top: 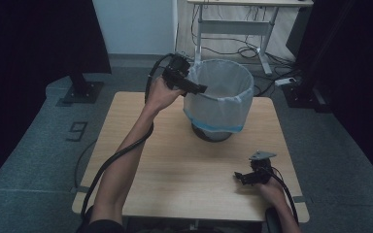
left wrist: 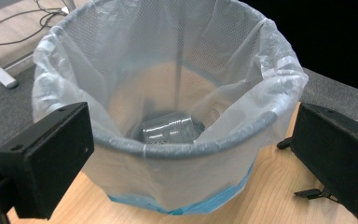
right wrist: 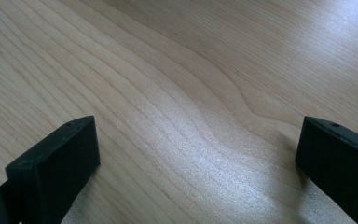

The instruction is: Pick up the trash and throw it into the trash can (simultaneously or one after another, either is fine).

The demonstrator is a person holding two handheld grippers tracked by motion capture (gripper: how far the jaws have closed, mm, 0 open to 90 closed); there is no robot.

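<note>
Bin [top: 218, 97]: back-centre of the table [top: 175, 179], lined with a thin, slippery bag.
Cup [left wrist: 168, 129]: clear plastic, lying at the bottom; likely light, crushable; best gripped gently around its wall.
Left gripper [top: 196, 88]: at the rim, jaws wide, empty.
Right gripper [top: 240, 177]: on the table, jaws apart, empty.

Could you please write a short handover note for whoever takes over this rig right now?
Left gripper: open and empty, held at the near rim of the bin, pointing into it.
Right gripper: open and empty, low over the wooden table near its front right corner.
Mesh waste bin: stands upright on the table, lined with a clear plastic bag folded over its rim.
Crushed clear plastic bottle: lies at the bottom of the bin.
Done: the bottle appears to be dropped in.
Left: probably just drawing the left gripper back from the bin.
</note>
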